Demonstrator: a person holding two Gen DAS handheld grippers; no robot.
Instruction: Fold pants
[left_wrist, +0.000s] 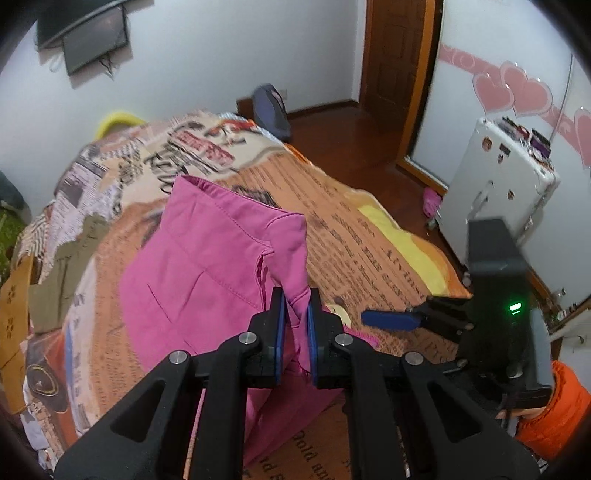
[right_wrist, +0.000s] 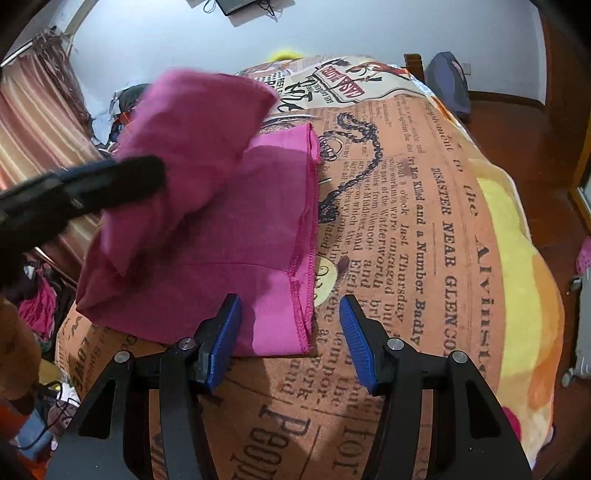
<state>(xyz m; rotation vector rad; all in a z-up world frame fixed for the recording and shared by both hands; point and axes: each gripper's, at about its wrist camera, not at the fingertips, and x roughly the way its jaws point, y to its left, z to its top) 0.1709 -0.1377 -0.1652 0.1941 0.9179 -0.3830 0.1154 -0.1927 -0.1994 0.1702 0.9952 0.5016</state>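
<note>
Pink pants (left_wrist: 207, 254) lie on a bed with a newspaper-print blanket (left_wrist: 354, 229). My left gripper (left_wrist: 295, 325) is shut on a fold of the pink pants and holds that part lifted above the bed. In the right wrist view the pants (right_wrist: 236, 229) lie partly folded, with a lifted blurred fold at the upper left next to the left gripper (right_wrist: 110, 181). My right gripper (right_wrist: 290, 332) is open and empty, just above the near hemmed edge of the pants. It also shows in the left wrist view (left_wrist: 391, 319), to the right of the pants.
Olive and mustard clothes (left_wrist: 59, 273) lie at the bed's left side. A white suitcase (left_wrist: 495, 184) stands on the wooden floor right of the bed. A dark bag (left_wrist: 271, 110) leans beyond the far end. Curtains (right_wrist: 33, 129) and piled clothing are to the left.
</note>
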